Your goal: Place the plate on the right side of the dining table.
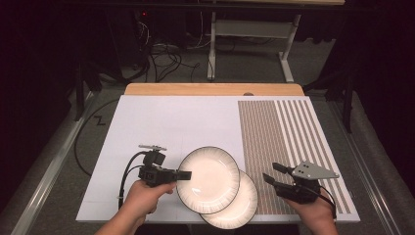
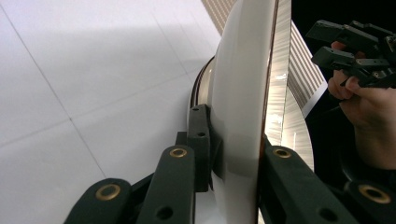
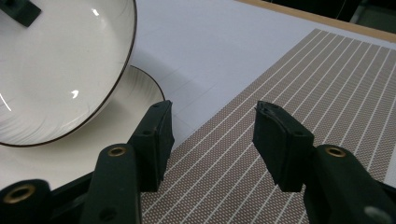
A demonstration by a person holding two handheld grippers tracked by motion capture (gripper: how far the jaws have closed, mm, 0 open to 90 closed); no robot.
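My left gripper [image 1: 185, 175] is pinching the upper plate [image 1: 208, 179] at its left rim, jaws pressed on either side of the rim; in the left gripper view the rim [image 2: 243, 116] runs straight up between the jaws, edge-on. Upper plate is round, so no real long axis; its open face points up and tips a bit toward the counter's right edge, the gripped left rim raised. It overlaps the lower plate [image 1: 237, 205], which lies flat on the white sheet [image 1: 161, 122] near the counter's front edge, about mid-width, face up. I can't tell whether the two plates touch where they overlap.

My right gripper [image 1: 270, 174] is spread, nothing between the jaws. It hangs over the striped brown placemat [image 1: 288, 142] near the counter's front right corner, jaws pointing left toward the plates, apart from both. In the right gripper view the lower plate's rim [image 3: 140, 79] sits just beside the left jaw, placemat [image 3: 289, 84] under the gap. Right hand [image 1: 313, 210] comes in from the front edge, left hand [image 1: 144, 196] likewise. Placemat stripes run front to back. Wood strip of the counter [image 1: 215, 89] shows along the far edge.
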